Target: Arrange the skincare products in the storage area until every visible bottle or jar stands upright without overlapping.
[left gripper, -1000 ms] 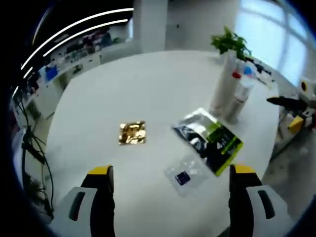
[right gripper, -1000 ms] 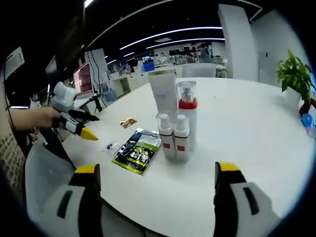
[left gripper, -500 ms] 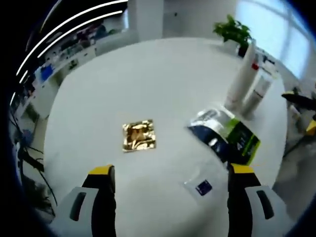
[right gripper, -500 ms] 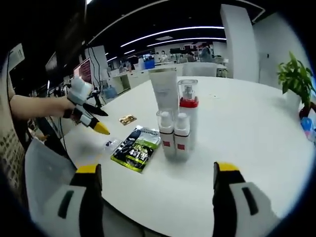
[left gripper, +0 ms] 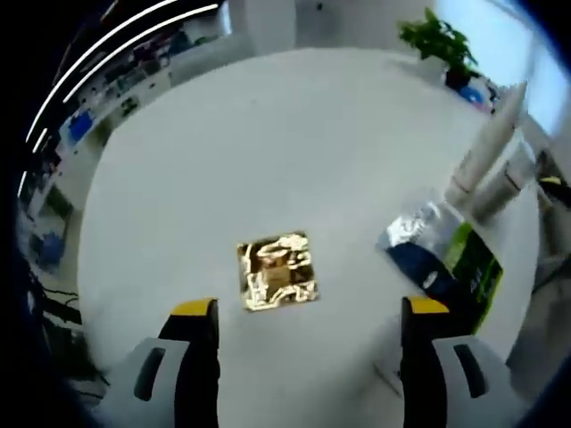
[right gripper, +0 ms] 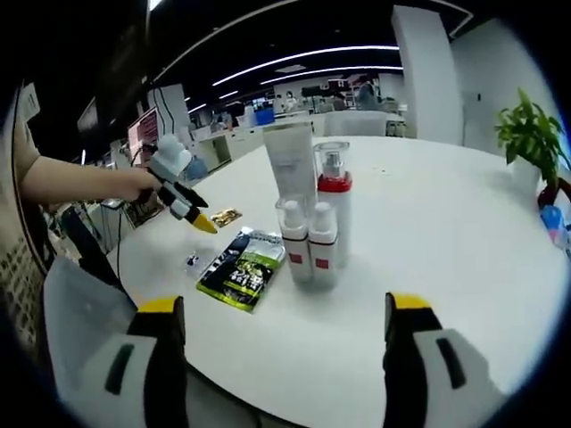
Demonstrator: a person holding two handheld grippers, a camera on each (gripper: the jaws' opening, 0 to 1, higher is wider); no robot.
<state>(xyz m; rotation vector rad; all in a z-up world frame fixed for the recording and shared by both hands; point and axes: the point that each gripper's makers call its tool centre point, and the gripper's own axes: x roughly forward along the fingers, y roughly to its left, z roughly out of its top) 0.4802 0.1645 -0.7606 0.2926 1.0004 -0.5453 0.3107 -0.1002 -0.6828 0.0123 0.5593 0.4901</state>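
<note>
Four bottles [right gripper: 308, 223] stand upright, bunched near the counter [right gripper: 446, 232] middle. A gold packet [left gripper: 277, 272] lies flat just ahead of the wide-open left gripper [left gripper: 303, 325]; likely thin and slippery, best pinched by an edge. Right gripper [right gripper: 281, 325] gapes wide, empty.

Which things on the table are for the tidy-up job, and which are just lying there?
For the job:
- tall white tube
- clear bottle with red band
- two small white pump bottles
- gold foil sachet
- silver-and-green pouch

Just lying about:
- green potted plant
- round white table
</note>
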